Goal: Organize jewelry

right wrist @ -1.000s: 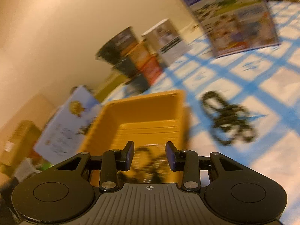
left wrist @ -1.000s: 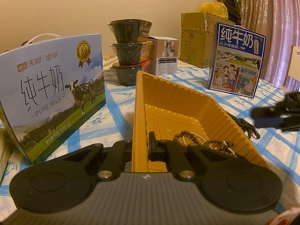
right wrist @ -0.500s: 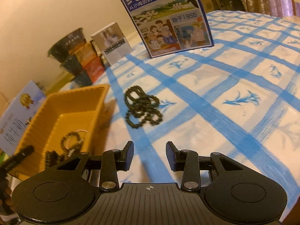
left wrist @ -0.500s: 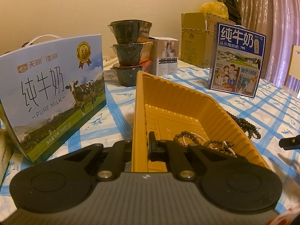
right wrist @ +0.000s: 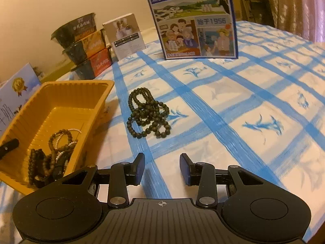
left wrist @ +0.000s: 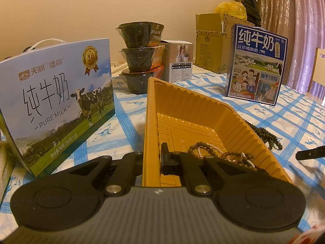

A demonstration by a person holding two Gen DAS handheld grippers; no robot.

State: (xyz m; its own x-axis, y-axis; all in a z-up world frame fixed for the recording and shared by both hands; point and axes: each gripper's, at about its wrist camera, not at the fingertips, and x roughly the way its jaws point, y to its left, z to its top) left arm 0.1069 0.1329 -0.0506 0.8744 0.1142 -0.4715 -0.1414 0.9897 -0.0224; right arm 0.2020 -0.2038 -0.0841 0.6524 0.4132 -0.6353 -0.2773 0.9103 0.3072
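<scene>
A yellow plastic tray (left wrist: 195,109) (right wrist: 61,93) sits on the blue-checked tablecloth. My left gripper (left wrist: 152,160) is shut on the tray's near left wall. Brown bead strands with a thin pearl strand (left wrist: 221,154) (right wrist: 52,150) lie in the tray's near end. A dark green bead necklace (right wrist: 148,113) (left wrist: 264,134) lies bunched on the cloth just right of the tray. My right gripper (right wrist: 162,168) is open and empty, low over the cloth, a short way in front of the necklace; its tip shows in the left wrist view (left wrist: 310,154).
A pale milk carton (left wrist: 54,101) stands left of the tray. Stacked dark bowls (left wrist: 140,55) (right wrist: 81,44) and a small white box (left wrist: 180,61) (right wrist: 124,34) stand behind. A blue milk box (left wrist: 256,67) (right wrist: 193,18) stands far right, cardboard boxes (left wrist: 211,40) behind it.
My right gripper has swung from over the tray to the right and now faces the green necklace on the cloth. My left gripper and the tray have stayed still.
</scene>
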